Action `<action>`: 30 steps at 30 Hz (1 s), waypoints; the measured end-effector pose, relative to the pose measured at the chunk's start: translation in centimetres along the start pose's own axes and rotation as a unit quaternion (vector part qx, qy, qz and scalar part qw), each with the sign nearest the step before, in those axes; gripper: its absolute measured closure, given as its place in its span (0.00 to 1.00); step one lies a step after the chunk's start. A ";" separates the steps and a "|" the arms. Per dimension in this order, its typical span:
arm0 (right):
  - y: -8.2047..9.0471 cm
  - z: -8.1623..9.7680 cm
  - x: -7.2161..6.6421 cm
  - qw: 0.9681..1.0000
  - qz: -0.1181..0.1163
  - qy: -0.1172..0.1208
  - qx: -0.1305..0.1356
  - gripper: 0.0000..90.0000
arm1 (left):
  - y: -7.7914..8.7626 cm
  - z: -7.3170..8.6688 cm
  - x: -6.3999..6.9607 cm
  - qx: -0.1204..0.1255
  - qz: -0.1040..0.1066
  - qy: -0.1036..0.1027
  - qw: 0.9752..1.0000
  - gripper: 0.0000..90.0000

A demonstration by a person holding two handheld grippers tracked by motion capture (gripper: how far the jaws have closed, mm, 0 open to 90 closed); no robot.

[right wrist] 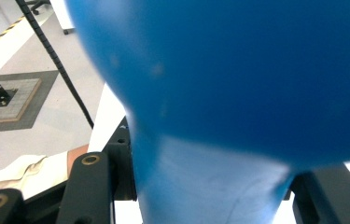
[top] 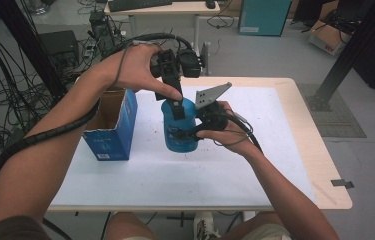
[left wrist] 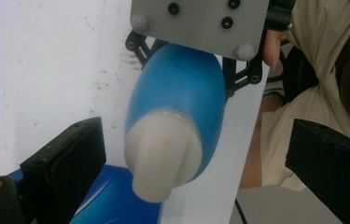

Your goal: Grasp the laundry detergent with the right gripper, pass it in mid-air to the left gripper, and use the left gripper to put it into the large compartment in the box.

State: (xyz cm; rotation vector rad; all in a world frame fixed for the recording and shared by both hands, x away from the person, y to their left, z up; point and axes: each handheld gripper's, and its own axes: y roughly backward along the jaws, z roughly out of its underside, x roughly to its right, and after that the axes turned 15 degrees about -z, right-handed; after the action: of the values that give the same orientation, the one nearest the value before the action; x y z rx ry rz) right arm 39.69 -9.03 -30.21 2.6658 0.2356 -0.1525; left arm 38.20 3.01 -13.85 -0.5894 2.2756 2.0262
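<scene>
While the right gripper [top: 195,131] is clamping its jaws on the sides of a blue bottle [top: 180,131], which is standing on the white mat [top: 150,170] near the table's middle, the left gripper [top: 175,102] is hanging over the bottle's top with jaws spread apart and gripping nothing. Seen from the left gripper view, the bottle's white cap [left wrist: 163,151] is sitting between those open jaws without touching either. Just left of the bottle, an open blue box [top: 115,125] is standing on the mat.
</scene>
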 end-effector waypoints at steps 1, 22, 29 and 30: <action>0.0 -0.1 0.0 1.000 0.001 -0.005 0.000 0.49 | -0.1 0.0 -0.1 -0.003 0.002 -0.003 1.000 0.06; 0.0 -1.4 1.0 1.000 0.002 0.007 0.004 0.49 | -1.0 0.0 -1.2 -0.016 0.000 0.011 1.000 0.05; -0.2 -2.0 1.5 1.000 -0.001 0.005 0.003 0.49 | -1.4 0.6 -1.6 -0.008 -0.002 0.025 1.000 0.05; -0.2 -2.0 1.6 1.000 -0.002 0.004 0.002 0.49 | -1.4 0.6 -1.7 -0.009 0.000 0.025 1.000 0.05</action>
State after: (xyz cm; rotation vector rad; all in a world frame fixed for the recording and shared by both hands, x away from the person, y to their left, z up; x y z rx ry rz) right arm 41.32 -7.70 -28.80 2.6702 0.2426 -0.1446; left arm 40.05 3.91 -14.79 -0.6501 2.2869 2.0558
